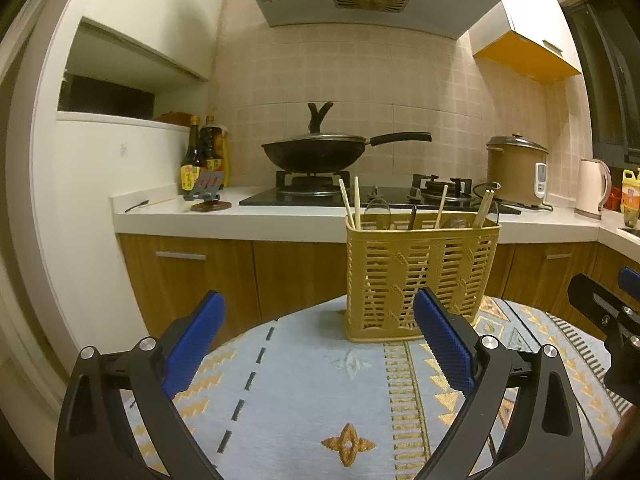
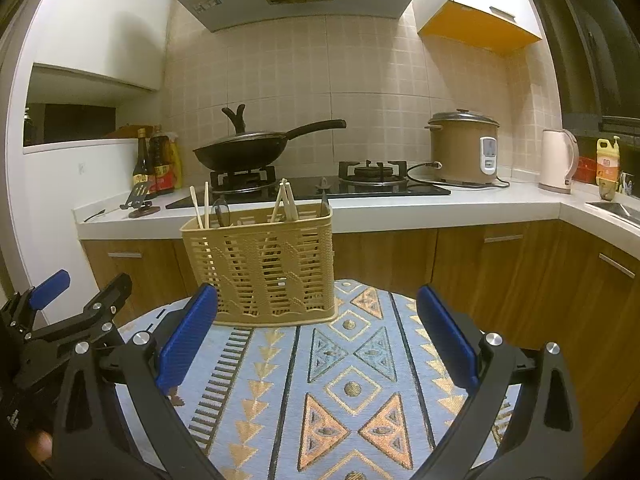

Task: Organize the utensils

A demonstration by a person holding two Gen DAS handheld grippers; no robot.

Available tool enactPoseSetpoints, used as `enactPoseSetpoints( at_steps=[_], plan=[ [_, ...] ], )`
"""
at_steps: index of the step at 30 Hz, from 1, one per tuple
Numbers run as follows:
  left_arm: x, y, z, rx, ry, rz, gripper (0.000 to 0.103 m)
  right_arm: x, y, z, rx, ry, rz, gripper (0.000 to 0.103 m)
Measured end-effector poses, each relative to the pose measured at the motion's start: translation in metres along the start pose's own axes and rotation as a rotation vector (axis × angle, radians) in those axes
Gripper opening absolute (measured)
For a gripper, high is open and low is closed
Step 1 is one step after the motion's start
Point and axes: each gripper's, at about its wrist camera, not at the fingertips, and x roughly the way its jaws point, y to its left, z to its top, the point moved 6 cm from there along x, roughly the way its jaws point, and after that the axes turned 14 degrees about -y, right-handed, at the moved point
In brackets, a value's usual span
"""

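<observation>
A tan slotted plastic utensil basket (image 1: 420,276) stands upright at the far edge of a round table with a patterned blue cloth (image 1: 304,380). Chopsticks (image 1: 352,204) and dark spoon-like utensils (image 1: 377,213) stick up out of it. My left gripper (image 1: 320,340) is open and empty, held above the cloth in front of the basket. The basket also shows in the right wrist view (image 2: 264,264), with chopsticks (image 2: 286,202) in it. My right gripper (image 2: 318,336) is open and empty, just right of the basket. The left gripper shows at the left edge of the right wrist view (image 2: 80,300).
Behind the table runs a white kitchen counter (image 1: 256,220) with a gas hob, a black wok (image 1: 320,152), sauce bottles (image 1: 200,156), a rice cooker (image 2: 464,152) and a kettle (image 2: 558,160). Wooden cabinet doors (image 2: 520,280) are below. The right gripper shows at the right edge of the left wrist view (image 1: 608,312).
</observation>
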Motion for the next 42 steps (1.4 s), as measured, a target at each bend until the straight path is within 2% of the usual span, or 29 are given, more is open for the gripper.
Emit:
enactPoseSetpoints(
  at_steps=[42],
  plan=[
    [-0.0042,0.0022,0.0037,0.004,-0.024,0.015,0.094,-0.0028,0.0045,0.0018,-0.025,-0.010,-0.005,0.095]
  ],
)
